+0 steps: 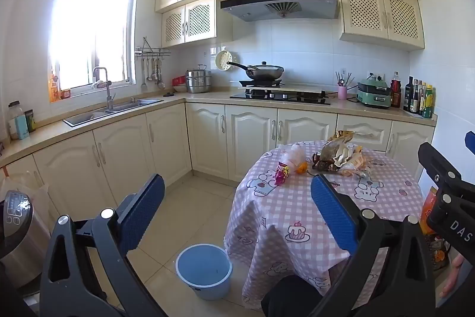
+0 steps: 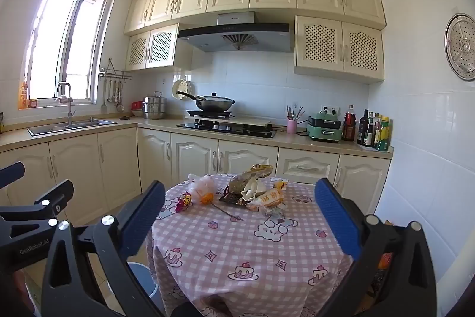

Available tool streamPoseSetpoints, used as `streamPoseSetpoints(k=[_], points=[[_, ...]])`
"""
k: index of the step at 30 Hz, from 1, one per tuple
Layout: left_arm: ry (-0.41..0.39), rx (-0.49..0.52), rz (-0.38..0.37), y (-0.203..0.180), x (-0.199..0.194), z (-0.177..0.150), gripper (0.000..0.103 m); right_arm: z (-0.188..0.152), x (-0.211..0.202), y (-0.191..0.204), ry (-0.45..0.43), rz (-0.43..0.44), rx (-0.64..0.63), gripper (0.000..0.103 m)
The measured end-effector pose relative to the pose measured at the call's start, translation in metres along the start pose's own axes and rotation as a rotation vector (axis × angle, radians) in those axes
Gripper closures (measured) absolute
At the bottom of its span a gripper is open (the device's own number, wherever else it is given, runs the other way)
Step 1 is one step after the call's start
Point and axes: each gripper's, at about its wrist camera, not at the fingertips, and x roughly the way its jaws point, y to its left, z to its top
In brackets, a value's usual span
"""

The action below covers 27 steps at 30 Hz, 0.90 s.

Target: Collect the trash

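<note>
A round worktop (image 2: 252, 251) draped in a pink checked cloth with cartoon bears and cakes stands in the middle of the kitchen, and everything else is best placed from it. Behind it runs the long cream cabinet counter (image 2: 297, 138) with a hob, a wok (image 2: 213, 103) and a range hood (image 2: 237, 34) above; off to the far left of the worktop sits the steel sink (image 1: 112, 109) under the bright window.

On the floor just left of the worktop's hanging cloth stands a pale blue bucket (image 1: 204, 269), upright and open-topped.

The trash lies on the far half of the worktop. The biggest heap is a pile of crumpled snack wrappers (image 2: 252, 189), brown, cream and orange, bunched together near the far edge. Just left of it lies a crinkled clear plastic bag (image 2: 203, 183), with a small orange scrap (image 2: 206, 196) touching its near side. Furthest left on the worktop is a little pink and yellow candy wrapper (image 2: 182, 201), apart from the rest. A thin dark stem (image 2: 225, 211) lies on the cloth nearer the middle.

The left gripper (image 1: 237, 207) hangs in the air left of the worktop, above the bucket, jaws spread wide and holding nothing. The right gripper (image 2: 239, 213) hovers over the worktop's near side, jaws likewise spread wide and holding nothing, well short of the heap.
</note>
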Motion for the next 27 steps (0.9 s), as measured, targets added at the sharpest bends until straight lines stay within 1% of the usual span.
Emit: streamPoseSetpoints(k=[14, 27], points=[[-0.003, 0.003, 0.004, 0.0016, -0.0014, -0.0005, 0.008, 0.0002, -0.0002, 0.0016, 0.007, 0.003, -0.003, 0.004], [-0.001, 0.004, 0.001, -0.0057, 0.0018, -0.0014, 0.008, -0.0032, 0.0019, 0.0071, 0.009, 0.003, -0.005, 0.004]])
